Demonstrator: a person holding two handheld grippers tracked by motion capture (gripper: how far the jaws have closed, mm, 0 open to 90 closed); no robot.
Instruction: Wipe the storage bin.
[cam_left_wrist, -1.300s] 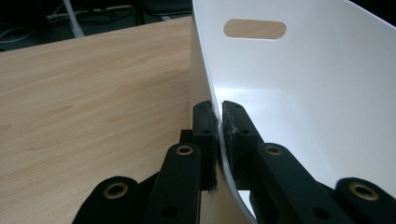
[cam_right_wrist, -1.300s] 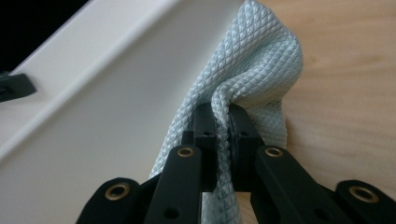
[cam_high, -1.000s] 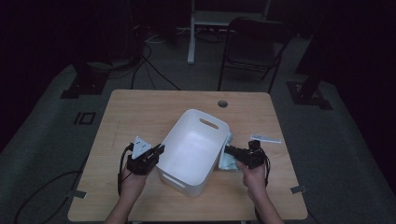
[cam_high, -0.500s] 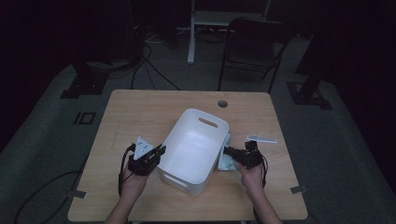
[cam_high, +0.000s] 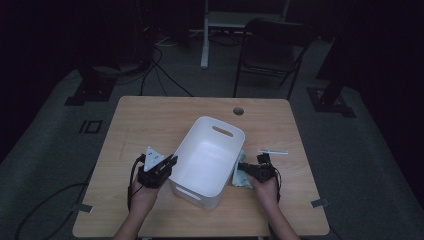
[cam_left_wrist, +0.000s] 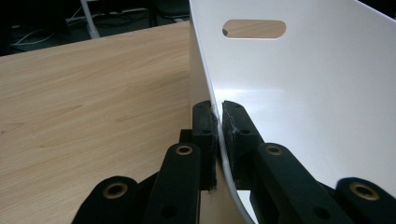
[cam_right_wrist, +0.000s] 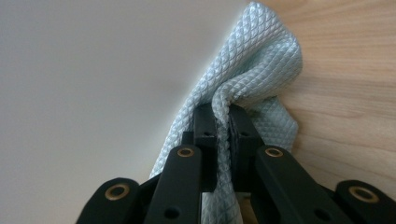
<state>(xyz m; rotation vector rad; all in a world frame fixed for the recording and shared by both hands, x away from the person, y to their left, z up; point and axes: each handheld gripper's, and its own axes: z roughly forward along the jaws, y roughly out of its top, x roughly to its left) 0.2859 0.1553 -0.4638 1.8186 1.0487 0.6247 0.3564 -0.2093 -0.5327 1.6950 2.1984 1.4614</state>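
A: Item one, setting: a dim room with a folding chair (cam_high: 272, 52) and loose cables on the floor behind; a pale wooden surface (cam_high: 150, 120) in front of you.

B: And on it?

A: Item two: a white tub (cam_high: 207, 160), standing at a slant near the middle, empty as far as I can see. Your left gripper (cam_left_wrist: 218, 123) has its fingers (cam_left_wrist: 204, 126) clamped on the tub's side wall, one inside, one outside. Item three: a pale blue quilted cloth (cam_right_wrist: 254, 70), lying on the surface just beside the tub's right wall and touching it. Your right gripper (cam_right_wrist: 222, 123) has its fingers pinched shut on a fold of that cloth. Item four: a thin white strip (cam_high: 273, 150), unused, near the right hand.

B: So which step am I at?

A: By my reading, tub steadied, cloth grasped at the outer wall. You'll likely wipe that wall or lift the cloth over the rim; either way, keep the left hold firm so the tub doesn't slide.
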